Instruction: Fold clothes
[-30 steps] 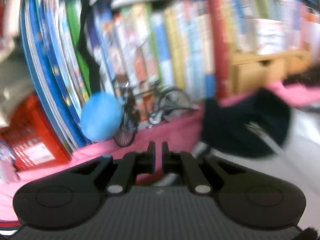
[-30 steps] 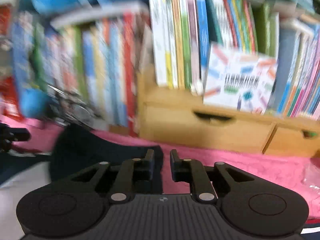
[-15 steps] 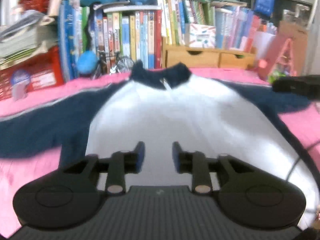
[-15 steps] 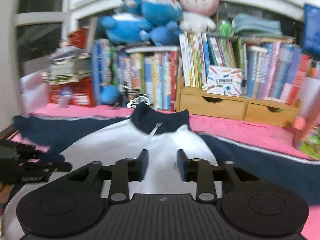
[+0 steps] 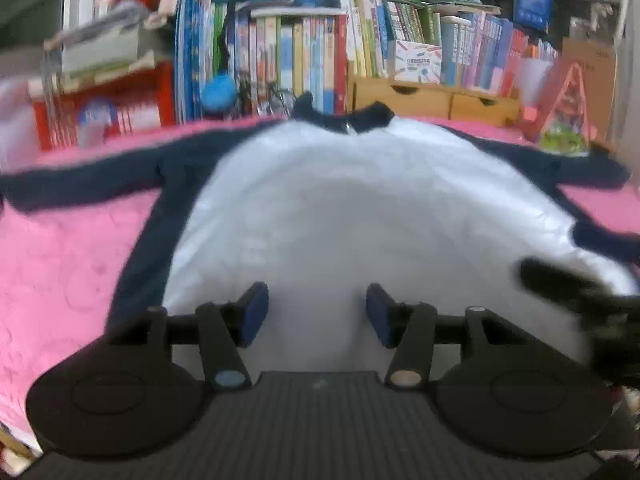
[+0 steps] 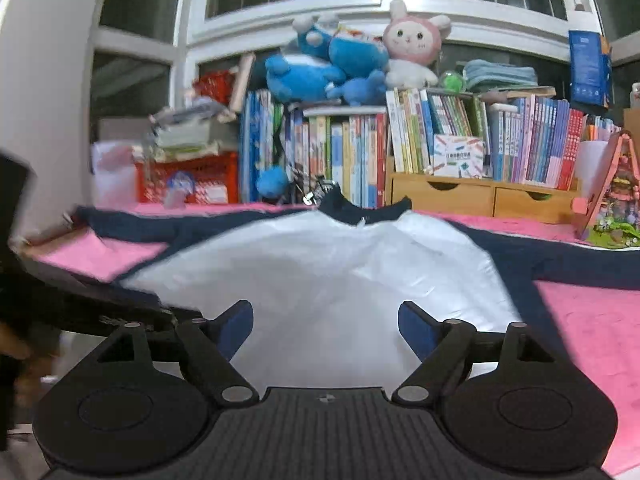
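While jacket (image 5: 360,208) lies flat on pink cover (image 5: 68,264), sleeves spread, collar toward books (image 6: 352,160), we hover left gripper (image 5: 316,314) and right gripper (image 6: 326,326) over near hem, jaws opening, both empty. Best pinch hem corners evenly, lift together.

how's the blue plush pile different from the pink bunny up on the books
The blue plush pile is blue and white, several toys slumped sideways on each other; the pink bunny is pink and white, alone, sitting upright facing the room. The pile is wider. Both are soft toys resting atop the row of books.
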